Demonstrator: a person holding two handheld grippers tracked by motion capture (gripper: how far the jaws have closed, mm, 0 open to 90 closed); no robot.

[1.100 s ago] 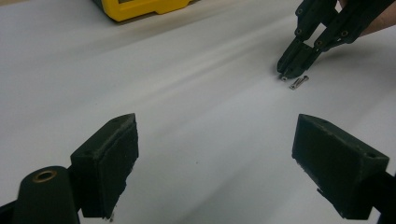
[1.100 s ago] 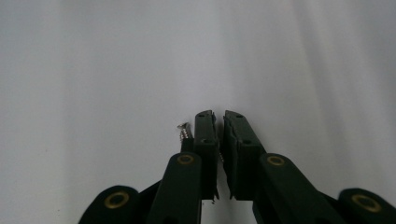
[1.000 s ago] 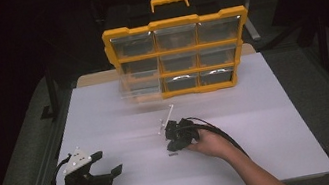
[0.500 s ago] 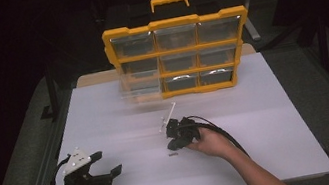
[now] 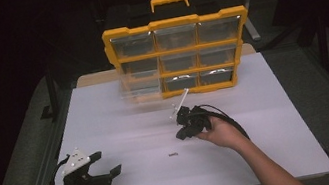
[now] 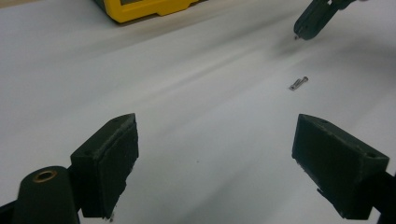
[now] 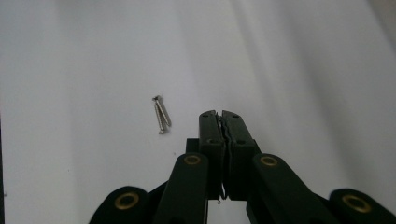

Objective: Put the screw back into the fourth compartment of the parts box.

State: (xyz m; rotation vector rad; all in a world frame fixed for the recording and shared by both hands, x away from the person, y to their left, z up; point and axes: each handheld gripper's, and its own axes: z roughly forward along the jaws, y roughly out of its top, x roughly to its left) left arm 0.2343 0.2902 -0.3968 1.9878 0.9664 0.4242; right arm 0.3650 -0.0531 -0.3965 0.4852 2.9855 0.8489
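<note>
Two tiny metal screws [image 5: 173, 155] lie side by side on the white table top [image 5: 274, 155]; they are also seen as the screws [image 7: 161, 114] and the screws [image 6: 299, 83]. My right gripper [image 5: 180, 136] hangs just above the table, a little beyond and to the right of them, pointing down. In the right gripper view the right gripper [image 7: 219, 114] has its jaws pressed together; whether a sliver is pinched between them I cannot tell. At the front left my left gripper [image 5: 107, 163] rests low. Its jaws stand wide apart in the left gripper view [image 6: 215, 126], with nothing between them.
A yellow organizer case [image 5: 179, 54] with clear drawers stands upright at the back of the table. A clear drawer [image 5: 141, 88] juts out at its lower left. Dark table rails run along both sides.
My right gripper has lifted a little and shifted away from the screws, jaws staying together. The left gripper has kept still.
</note>
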